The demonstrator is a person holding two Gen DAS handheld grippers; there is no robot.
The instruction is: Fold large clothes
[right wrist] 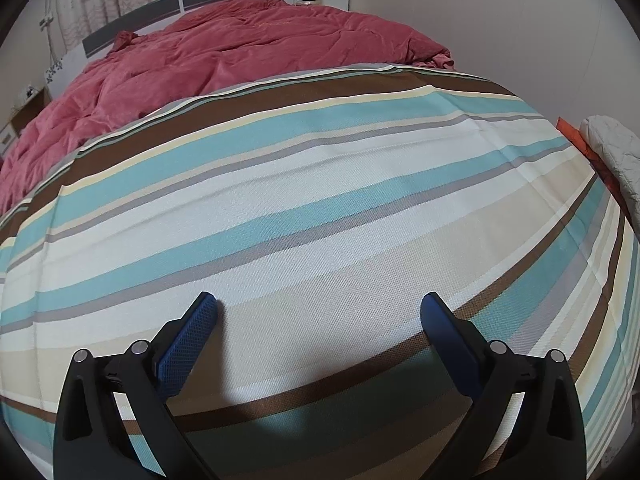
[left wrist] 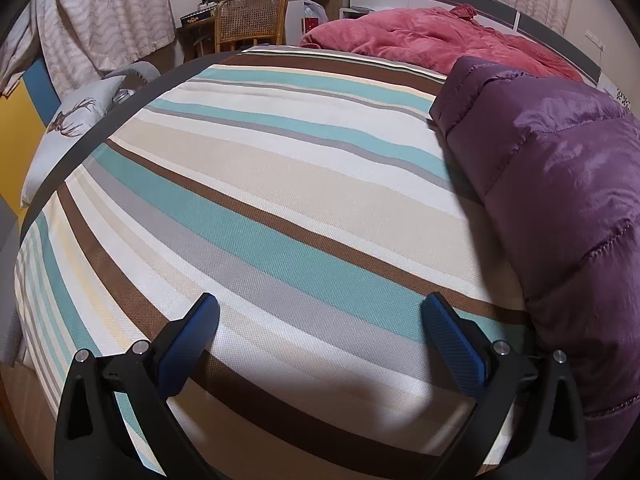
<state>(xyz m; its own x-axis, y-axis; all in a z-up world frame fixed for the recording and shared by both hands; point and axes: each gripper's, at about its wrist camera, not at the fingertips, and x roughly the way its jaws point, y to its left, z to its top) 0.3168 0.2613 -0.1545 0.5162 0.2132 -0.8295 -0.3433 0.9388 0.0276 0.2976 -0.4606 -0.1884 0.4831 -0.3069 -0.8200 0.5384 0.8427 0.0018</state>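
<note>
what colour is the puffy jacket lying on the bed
Purple, a glossy quilted puffer jacket; it shows only in the left wrist view, at the right on the striped sheet.

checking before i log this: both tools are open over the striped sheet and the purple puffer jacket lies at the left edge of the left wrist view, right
Not quite. The purple puffer jacket lies at the right edge of the left wrist view, not the left. The rest holds: left tool and right tool are both open over the striped sheet.

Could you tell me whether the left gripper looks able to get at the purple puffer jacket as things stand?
Probably yes. The left gripper is open and empty above the striped sheet, and the purple puffer jacket lies just to its right on the bed with nothing between them.
</note>
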